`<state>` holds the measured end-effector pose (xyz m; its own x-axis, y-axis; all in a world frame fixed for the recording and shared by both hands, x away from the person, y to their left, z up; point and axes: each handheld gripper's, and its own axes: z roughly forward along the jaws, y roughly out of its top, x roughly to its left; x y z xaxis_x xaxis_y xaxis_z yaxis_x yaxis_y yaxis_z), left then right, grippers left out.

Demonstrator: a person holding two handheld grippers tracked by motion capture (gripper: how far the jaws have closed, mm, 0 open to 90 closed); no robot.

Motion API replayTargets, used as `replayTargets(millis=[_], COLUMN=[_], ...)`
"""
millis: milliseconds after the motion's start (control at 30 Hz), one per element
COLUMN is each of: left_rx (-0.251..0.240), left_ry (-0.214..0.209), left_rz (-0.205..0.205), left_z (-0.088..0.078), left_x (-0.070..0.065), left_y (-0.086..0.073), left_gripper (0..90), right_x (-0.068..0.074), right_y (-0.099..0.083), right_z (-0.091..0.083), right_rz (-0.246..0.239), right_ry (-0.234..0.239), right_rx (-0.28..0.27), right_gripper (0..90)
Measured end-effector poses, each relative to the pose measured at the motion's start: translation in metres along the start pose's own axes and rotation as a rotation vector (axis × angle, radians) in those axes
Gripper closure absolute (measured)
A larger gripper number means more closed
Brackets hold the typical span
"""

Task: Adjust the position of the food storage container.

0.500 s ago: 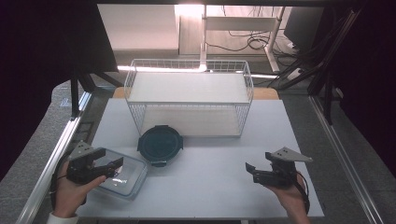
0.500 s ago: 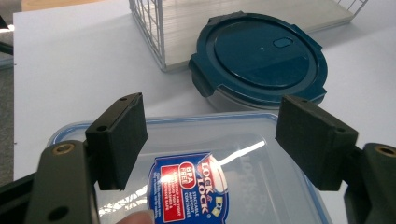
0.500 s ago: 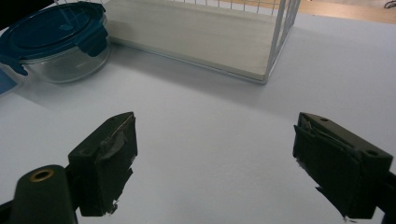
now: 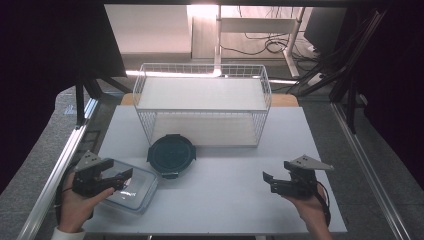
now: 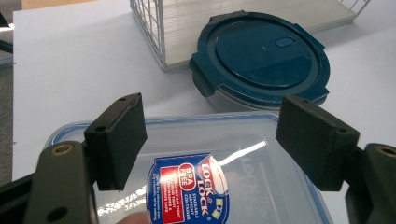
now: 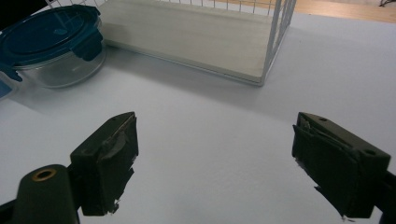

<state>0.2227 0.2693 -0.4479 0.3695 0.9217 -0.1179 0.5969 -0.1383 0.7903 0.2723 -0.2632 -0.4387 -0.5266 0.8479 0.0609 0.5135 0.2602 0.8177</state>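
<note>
change vs earlier: left gripper (image 4: 125,176) sits a touch further over the box (image 4: 131,192); right gripper (image 4: 266,181), round container and rack look unmoved.
left fingers: wide apart, above the box lid, pads not touching it, holding nothing. Lock & Lock label shows between them in the left gripper view (image 5: 189,184).
right fingers: wide apart over bare table (image 4: 225,200), holding nothing (image 6: 210,158).
box: clear, rectangular, blue-rimmed lid on; front-left of the table, close to the left and front edges.
round container (image 4: 170,154): dark blue lid clipped on, just behind-right of the box, nearly touching it, right at the rack's front-left corner.
rack (image 4: 202,102): white wire, open front, wooden shelf, mid-back of the table.
open room: middle and front-right of the table are free; the right gripper is well apart from everything.
</note>
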Motion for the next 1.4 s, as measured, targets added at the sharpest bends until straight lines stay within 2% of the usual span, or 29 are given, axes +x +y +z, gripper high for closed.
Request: replayTargets(millis=[200, 667, 867, 1000, 1067, 1100, 1267, 1333, 1367, 1400], left_rx=[-0.004, -0.004, -0.009, -0.005, 0.002, 0.002, 0.042, 0.053, 0.062, 0.062], left_ry=[0.006, 0.003, 0.004, 0.014, 0.038, 0.038, 0.084, 0.102, 0.111, 0.111], left_rz=[-0.002, -0.006, -0.022, -0.02, -0.016, -0.016, -0.022, -0.038, -0.051, -0.051], left_z=[-0.002, -0.002, -0.007, -0.014, -0.02, -0.02, -0.026, -0.027, -0.029, -0.029], left_x=[-0.002, -0.003, 0.0, 0.006, 0.015, 0.015, 0.038, 0.048, 0.058, 0.058], left_y=[0.0, 0.004, 0.007, 0.006, 0.005, 0.005, 0.001, -0.002, -0.004, -0.004], left_gripper=[23.1, 23.4, 24.7, 24.7, 25.0, 25.6, 27.5, 28.5, 30.2, 30.9], right_x=[0.003, 0.002, 0.002, 0.001, 0.002, 0.002, 0.001, 0.001, 0.0, 0.0], right_y=[0.004, 0.008, 0.008, 0.008, 0.009, 0.009, 0.009, 0.009, 0.008, 0.008], right_z=[-0.001, -0.01, -0.009, -0.011, -0.012, -0.012, -0.013, -0.012, -0.011, -0.011], right_rz=[-0.009, -0.019, -0.02, -0.017, -0.02, -0.02, -0.024, -0.022, -0.019, -0.019], right_ry=[-0.002, -0.012, -0.015, -0.016, -0.018, -0.018, -0.022, -0.024, -0.027, -0.027], right_rx=[-0.007, -0.018, -0.017, -0.021, -0.022, -0.022, -0.019, -0.013, -0.009, -0.009], right_gripper=[14.9, 16.6, 16.9, 17.0, 17.2, 17.2, 17.6, 17.6, 17.7, 17.7])
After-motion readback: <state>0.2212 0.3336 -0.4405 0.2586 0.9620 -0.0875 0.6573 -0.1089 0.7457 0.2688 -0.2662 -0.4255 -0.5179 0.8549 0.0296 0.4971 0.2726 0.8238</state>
